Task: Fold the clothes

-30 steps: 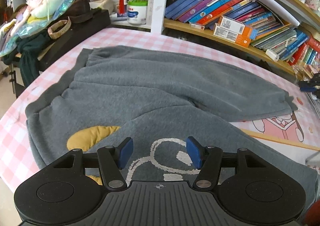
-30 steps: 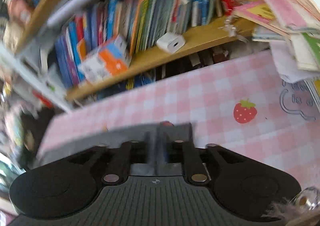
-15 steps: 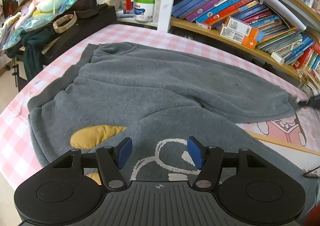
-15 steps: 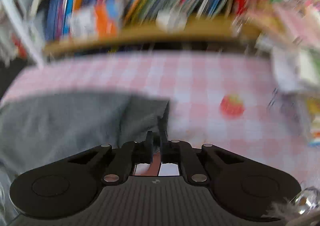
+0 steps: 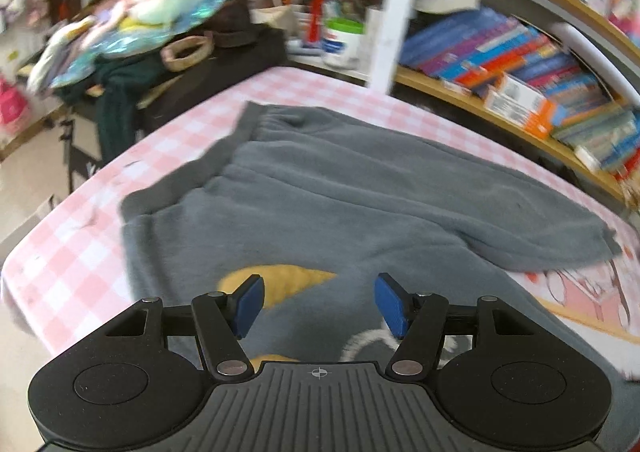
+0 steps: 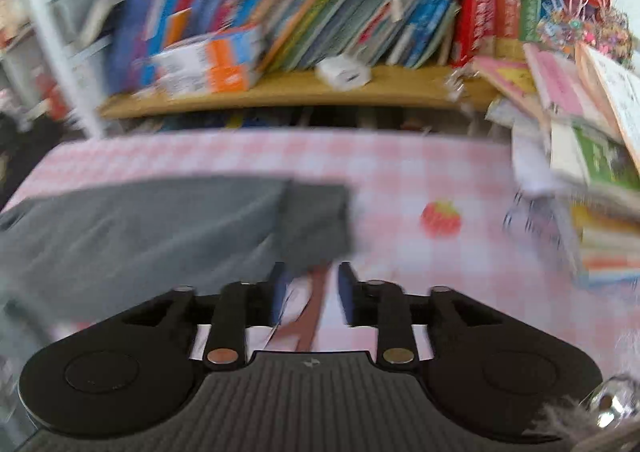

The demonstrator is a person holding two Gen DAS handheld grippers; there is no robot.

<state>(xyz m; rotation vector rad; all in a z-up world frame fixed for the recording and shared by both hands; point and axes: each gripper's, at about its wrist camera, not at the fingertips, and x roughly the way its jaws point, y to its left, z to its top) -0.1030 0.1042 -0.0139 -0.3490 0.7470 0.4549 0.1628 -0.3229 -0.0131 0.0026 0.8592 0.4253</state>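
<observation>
We have the grey fleece sweatshirt with a yellow patch and white outline print [image 5: 320, 203] lying spread on the pink-and-white checked tablecloth [image 5: 80, 236], one sleeve folded across the body toward the wooden bookshelf [image 5: 500, 107].

Left gripper [image 5: 318, 304]: blue pads wide apart, holding nothing, over the printed chest.

Right gripper [image 6: 310, 292]: pads apart, nothing between them, just short of the sleeve's dark cuff [image 6: 316, 219], which lies flat near the printed red strawberry [image 6: 440, 217].

Risks, as we judge them:
- Both views are smeared; closing now could miss the cuff or pinch the tablecloth along with it.
- A one-layer grab would drag the sleeve and undo the fold.
- The leaning stack of paper books [image 6: 592, 155] sits near the right side; a wide swing could topple it.
</observation>
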